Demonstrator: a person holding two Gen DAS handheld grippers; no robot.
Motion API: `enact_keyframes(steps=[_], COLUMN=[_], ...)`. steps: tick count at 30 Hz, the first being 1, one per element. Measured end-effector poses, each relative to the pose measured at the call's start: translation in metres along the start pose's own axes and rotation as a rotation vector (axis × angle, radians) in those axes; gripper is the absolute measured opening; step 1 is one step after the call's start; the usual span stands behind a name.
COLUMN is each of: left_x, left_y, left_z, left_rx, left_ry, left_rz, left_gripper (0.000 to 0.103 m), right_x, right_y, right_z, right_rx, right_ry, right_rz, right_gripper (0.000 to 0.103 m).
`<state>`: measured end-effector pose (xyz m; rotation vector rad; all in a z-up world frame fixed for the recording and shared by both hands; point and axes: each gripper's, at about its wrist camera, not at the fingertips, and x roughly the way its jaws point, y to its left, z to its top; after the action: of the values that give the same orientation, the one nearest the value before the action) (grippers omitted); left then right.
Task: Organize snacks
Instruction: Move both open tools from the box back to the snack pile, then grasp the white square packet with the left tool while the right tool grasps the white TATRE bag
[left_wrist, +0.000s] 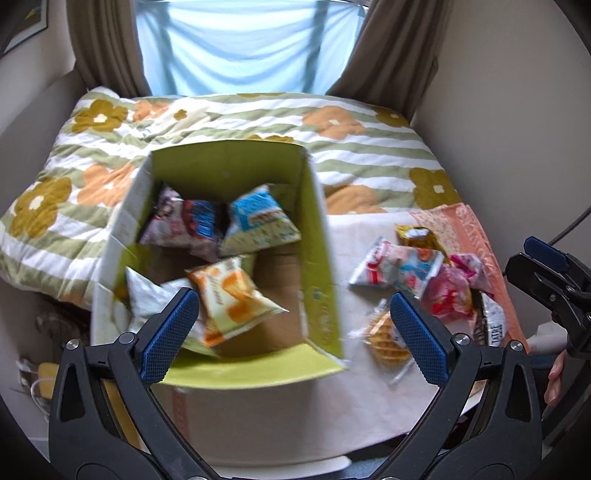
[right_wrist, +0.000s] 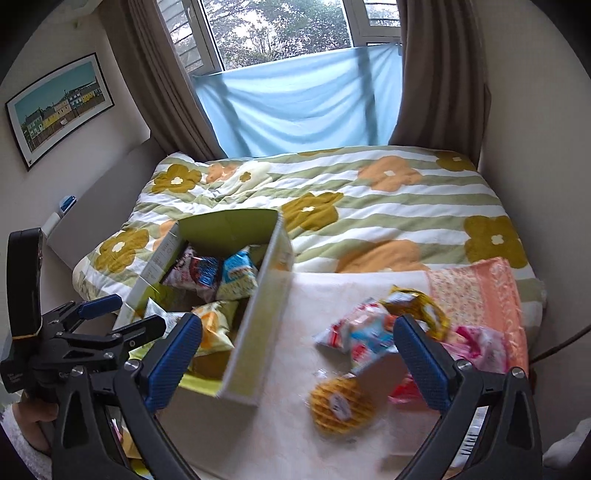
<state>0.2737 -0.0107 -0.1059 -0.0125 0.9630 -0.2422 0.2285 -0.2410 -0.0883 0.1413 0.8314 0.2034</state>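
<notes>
Little print can be read. Dark capitals resembling "TATRE" are seen on a white-and-black packet (left_wrist: 493, 325), just right of the left gripper's right jaw, though the letters stay uncertain. Brown lettering is carried on the orange-and-white packet (left_wrist: 232, 295) in the box between those jaws, blurred beyond reading. Faint woven letters on the pink cloth (left_wrist: 476, 229) beyond cannot be made out.

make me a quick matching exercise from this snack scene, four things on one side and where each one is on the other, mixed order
1. orange-and-white packet
2. round waffle
3. blue cloth
4. framed picture

A. on the wall at the left
B. inside the green box
C. hung across the lower window
D. on the pale cloth, outside the box

Pairs: 1-B, 2-D, 3-C, 4-A
</notes>
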Motion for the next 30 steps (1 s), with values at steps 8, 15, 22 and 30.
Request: enact_keyframes(steps=[8,15,22,30], left_x=[0.003,0.017,0.050,0.104], left_y=[-0.102,-0.168,-0.217,-0.261], left_z=[-0.036,-0.064,-0.085,-0.111], left_rx=[0.039,0.128,0.422,0.800], left_ry=[0.007,0.030,0.067,0.146], left_rz=[-0.036,-0.084,-0.127,-0.232], left_gripper=[0.103,0.103,0.103,0.102], right_x=[-0.050,-0.071,-0.062,-0.035], right_y=[-0.082,-0.138,-0.176,-0.202], right_z=[-0.041,-0.072,-0.094,-0.113], right_rx=[-0.020,-0.016,0.064,0.235], right_ry=[0.046,0.092,0.165,0.203], right_rz=[-0.046,-0.074,-0.080,-0.178], right_gripper=[0.103,0.103,0.103,0.103])
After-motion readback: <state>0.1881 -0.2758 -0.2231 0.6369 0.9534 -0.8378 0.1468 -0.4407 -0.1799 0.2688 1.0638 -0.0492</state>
